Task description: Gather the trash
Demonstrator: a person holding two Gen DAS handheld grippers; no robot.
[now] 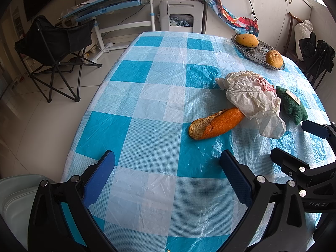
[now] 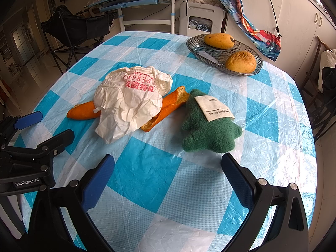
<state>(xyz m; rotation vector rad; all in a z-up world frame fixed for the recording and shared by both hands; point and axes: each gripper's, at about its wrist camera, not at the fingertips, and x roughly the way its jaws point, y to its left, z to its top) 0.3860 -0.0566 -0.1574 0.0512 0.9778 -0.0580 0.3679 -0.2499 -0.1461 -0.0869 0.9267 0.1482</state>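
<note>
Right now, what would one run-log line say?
stage: approach | left gripper: open, empty | right gripper: open, empty | crumpled white bag over orange peel | nothing collected

peel strips (image 2: pixel 84 111): 2 | crumpled bag (image 2: pixel 130 100): 1 | plush toy (image 2: pixel 208 126): 1 | glass dish (image 2: pixel 210 56): 1 | fruits (image 2: pixel 219 40): 2

Both wrist views face across the table (image 1: pixel 147 105), sharing the crumpled wrapper (image 2: pixel 130 100).

Crumpled wrapper (image 2: pixel 130 100) lies over orange peel (image 2: pixel 84 111).
</note>
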